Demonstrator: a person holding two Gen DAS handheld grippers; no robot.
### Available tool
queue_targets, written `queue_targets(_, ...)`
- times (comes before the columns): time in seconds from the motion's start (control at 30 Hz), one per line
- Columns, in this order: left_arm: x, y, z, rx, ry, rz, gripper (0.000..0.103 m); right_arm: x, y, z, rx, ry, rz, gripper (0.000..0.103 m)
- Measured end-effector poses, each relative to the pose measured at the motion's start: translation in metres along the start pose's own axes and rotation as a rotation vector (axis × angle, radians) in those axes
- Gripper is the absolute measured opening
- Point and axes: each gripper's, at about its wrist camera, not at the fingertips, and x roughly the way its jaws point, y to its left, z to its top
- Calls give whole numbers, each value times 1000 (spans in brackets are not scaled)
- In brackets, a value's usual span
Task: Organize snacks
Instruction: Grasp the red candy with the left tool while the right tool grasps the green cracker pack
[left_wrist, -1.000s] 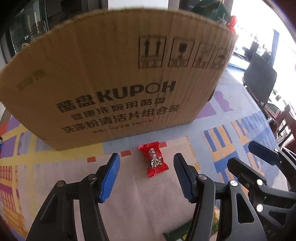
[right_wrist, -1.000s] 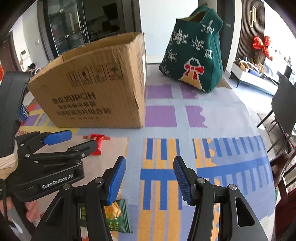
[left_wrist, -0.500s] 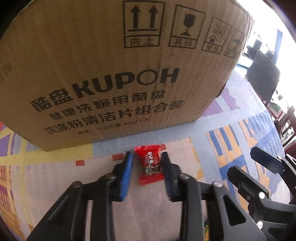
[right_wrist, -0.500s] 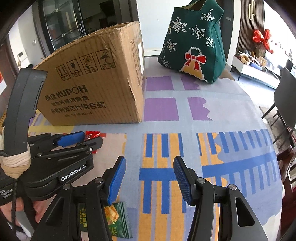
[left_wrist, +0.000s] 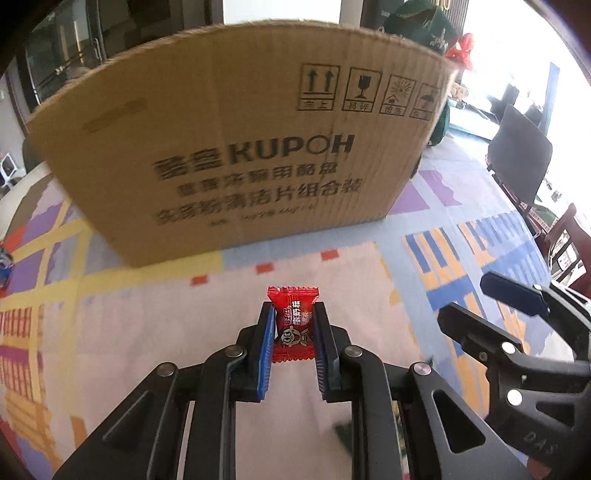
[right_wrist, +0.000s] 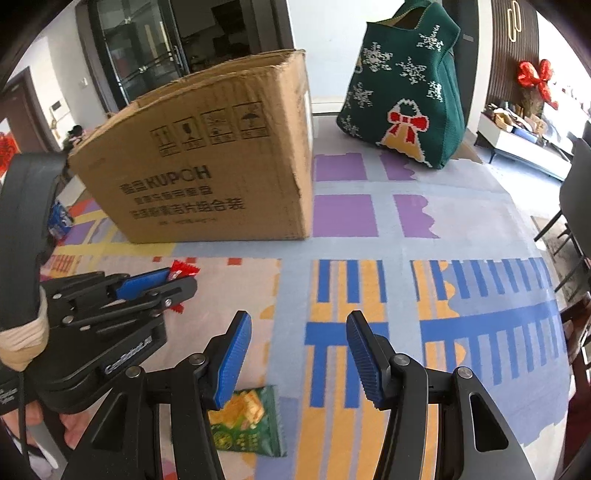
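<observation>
A large cardboard box (left_wrist: 236, 147) printed KUPOH stands on the patterned cloth of the desk (left_wrist: 110, 332), its open top turned up, filling the ground just beyond the left gripper (left_wrist: 293, 328). Behind it, to the right, a green knitted bag (right_wrist: 406, 92) with snowflakes and a red bow stands upright on the same cloth, well apart from both grippers. A green snack packet (right_wrist: 247, 424) lies flat on the desk, partly hidden under the left finger of the right gripper (right_wrist: 299, 354). A blue packet (right_wrist: 59, 221) shows at the box's left end, too hidden to name.

The left gripper points steeply down toward the desk in front of the box, and its blue pads (left_wrist: 266, 347) are pressed onto the sides of a red wrapped candy (left_wrist: 293, 321), whose crimped ends stick out above and below. Whether the candy touches the cloth cannot be told. The right gripper, just beside it on the right, also tilts downward, with its jaws partly apart and nothing between them.
</observation>
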Motion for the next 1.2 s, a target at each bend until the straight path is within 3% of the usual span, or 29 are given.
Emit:
queue_targets(0.1,-12,3,-12,-13,-14,7,21,-4,6,-5,-14,0,14,69)
queue_targets(0.4,-38,27,-49,-89,-24,-1,21,-11,31,-26,-100,3,24,84)
queue_targets(0.6,-47,40,-69,-125,-18,-2,20,-7,50,-41,-158,53,38,85)
queue_targets(0.73,-50,49,-80,-143,-13,3,21,-3,59,-48,-177,78,45,93)
queue_targets(1.2,-41,51,-88,-153,6,5,21,22,62,-57,-200,164,-11,94)
